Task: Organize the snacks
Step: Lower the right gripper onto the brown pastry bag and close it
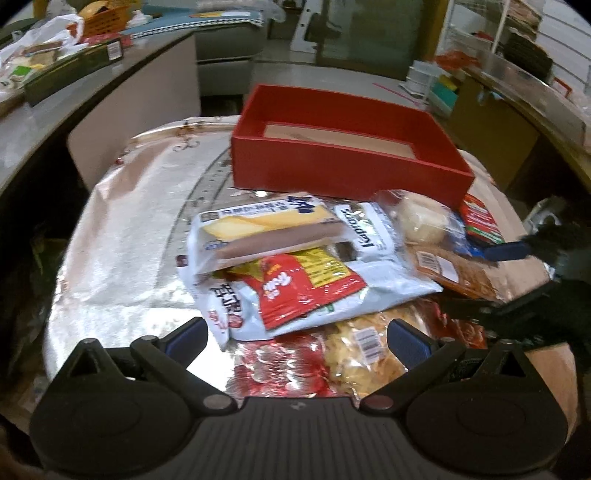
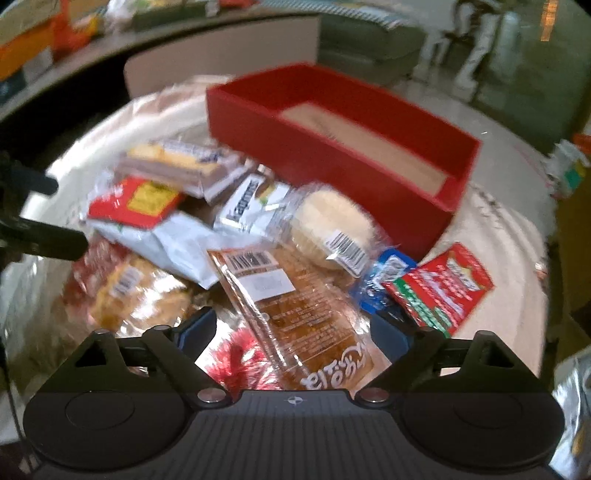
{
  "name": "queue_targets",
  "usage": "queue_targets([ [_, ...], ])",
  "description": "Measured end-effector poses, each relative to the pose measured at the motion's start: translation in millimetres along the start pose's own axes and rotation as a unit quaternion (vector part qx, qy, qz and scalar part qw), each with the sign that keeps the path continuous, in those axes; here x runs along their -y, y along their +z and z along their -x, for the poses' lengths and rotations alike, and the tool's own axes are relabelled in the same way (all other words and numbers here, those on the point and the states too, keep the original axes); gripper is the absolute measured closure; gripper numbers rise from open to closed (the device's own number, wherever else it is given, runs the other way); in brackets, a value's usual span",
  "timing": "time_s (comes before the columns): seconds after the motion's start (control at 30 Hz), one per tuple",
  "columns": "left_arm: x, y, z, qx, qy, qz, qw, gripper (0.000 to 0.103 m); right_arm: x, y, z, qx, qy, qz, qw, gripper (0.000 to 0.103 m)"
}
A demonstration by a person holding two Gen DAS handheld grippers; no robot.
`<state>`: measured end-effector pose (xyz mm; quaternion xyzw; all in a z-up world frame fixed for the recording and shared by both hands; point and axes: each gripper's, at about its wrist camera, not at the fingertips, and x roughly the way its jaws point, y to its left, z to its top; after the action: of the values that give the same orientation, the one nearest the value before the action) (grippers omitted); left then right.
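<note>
An open red box (image 1: 332, 173) (image 2: 314, 162) stands at the far side of a foil-covered table (image 1: 129, 258). In front of it lies a pile of snacks: a white pack picturing yellow and brown wafers (image 1: 266, 229), a red-and-yellow packet (image 1: 306, 284), a wrapped pale bun (image 2: 332, 218), a red-green packet (image 2: 439, 288) and a long brown snack pack (image 2: 295, 306). My right gripper (image 2: 293, 330) is open, with the brown pack lying between its fingers and a gap on the left side. My left gripper (image 1: 297, 336) hangs open over a clear bag of pastries (image 1: 362, 354), holding nothing.
A curved counter (image 1: 44, 122) with an orange basket (image 1: 103, 18) and boxes runs along the left. Shelving and a second counter (image 1: 517, 74) stand at the right. A grey sofa (image 1: 229, 40) sits beyond the table. Bare foil shows left of the pile.
</note>
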<state>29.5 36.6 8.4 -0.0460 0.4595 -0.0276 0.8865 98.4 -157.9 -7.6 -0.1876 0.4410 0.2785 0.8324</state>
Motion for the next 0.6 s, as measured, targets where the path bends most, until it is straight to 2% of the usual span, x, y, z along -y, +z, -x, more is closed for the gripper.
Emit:
queue_targets([
  [0.07,-1.2,0.6,-2.2,-0.006,-0.009,0.003,0.9999,0.004,5.2,6.9,-14.2,-0.027,0.019,0.014,0.999,0.020],
  [0.17,-1.9,2.2,-7.2,-0.016,-0.022,0.008,0.9996,0.004,15.9,15.8,-35.7,-0.058,0.045,0.011,0.997,0.021],
  [0.2,-1.9,2.3,-8.2,-0.018,-0.024,0.009,0.9995,0.004,19.0,17.0,-40.5,-0.062,0.054,0.004,0.997,0.018],
  [0.33,0.3,2.3,-9.5,-0.026,-0.036,0.007,0.9990,0.004,18.4,13.8,-34.8,-0.057,0.060,-0.027,0.996,0.022],
  [0.4,1.3,1.5,-8.5,-0.027,-0.041,0.005,0.9988,0.004,12.8,5.2,-24.8,-0.060,0.074,-0.039,0.995,0.035],
  [0.43,1.5,1.3,-8.1,-0.027,-0.042,0.003,0.9988,0.004,10.2,-0.6,-19.2,-0.064,0.087,-0.051,0.993,0.037],
  [0.6,4.0,-1.0,-7.4,-0.027,-0.040,0.000,0.9988,0.004,-4.5,-27.7,1.5,-0.072,0.126,-0.094,0.985,0.041],
])
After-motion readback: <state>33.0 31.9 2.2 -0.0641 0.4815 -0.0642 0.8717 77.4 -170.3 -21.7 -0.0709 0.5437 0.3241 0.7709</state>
